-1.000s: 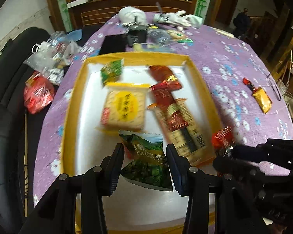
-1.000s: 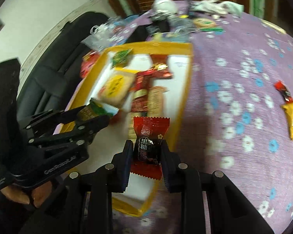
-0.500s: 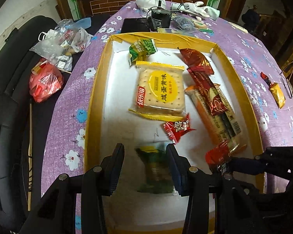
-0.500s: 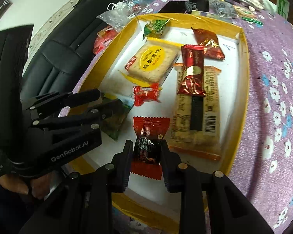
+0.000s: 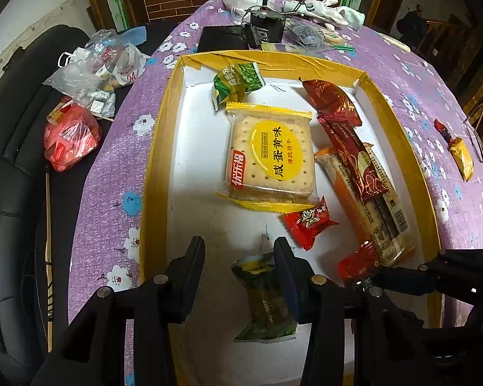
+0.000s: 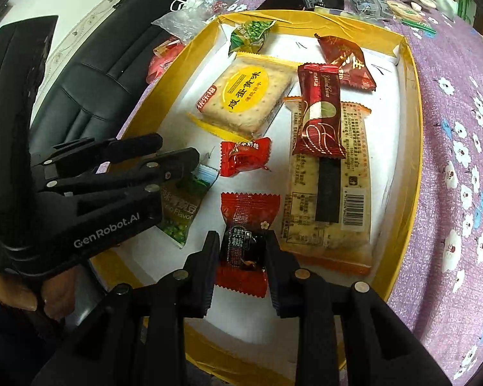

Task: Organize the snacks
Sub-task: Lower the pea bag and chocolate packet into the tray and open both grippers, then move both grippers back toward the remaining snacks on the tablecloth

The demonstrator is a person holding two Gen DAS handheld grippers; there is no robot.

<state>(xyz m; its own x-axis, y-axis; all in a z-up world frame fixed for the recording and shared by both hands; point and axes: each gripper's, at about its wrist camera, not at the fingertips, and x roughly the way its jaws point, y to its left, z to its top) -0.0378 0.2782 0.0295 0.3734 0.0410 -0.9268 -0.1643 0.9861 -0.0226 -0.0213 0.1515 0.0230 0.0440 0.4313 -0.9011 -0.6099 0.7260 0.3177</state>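
My left gripper hangs low over the near end of the yellow-rimmed tray, shut on a green pea packet that sits skewed against its right finger. The right wrist view shows that packet under the left gripper. My right gripper is shut on a red brown-sugar candy, just above the tray floor. A cracker pack, a long bar, a small red candy and a second pea packet lie in the tray.
A yellow candy and a red one lie on the purple flowered cloth right of the tray. Plastic bags and a red bag sit on the black seat at left. A black device stands beyond the tray.
Both grippers have come in and down over the tray's near end. The pea packet has turned between the left fingers. The right gripper carried its candy from the tray's right rim to inside.
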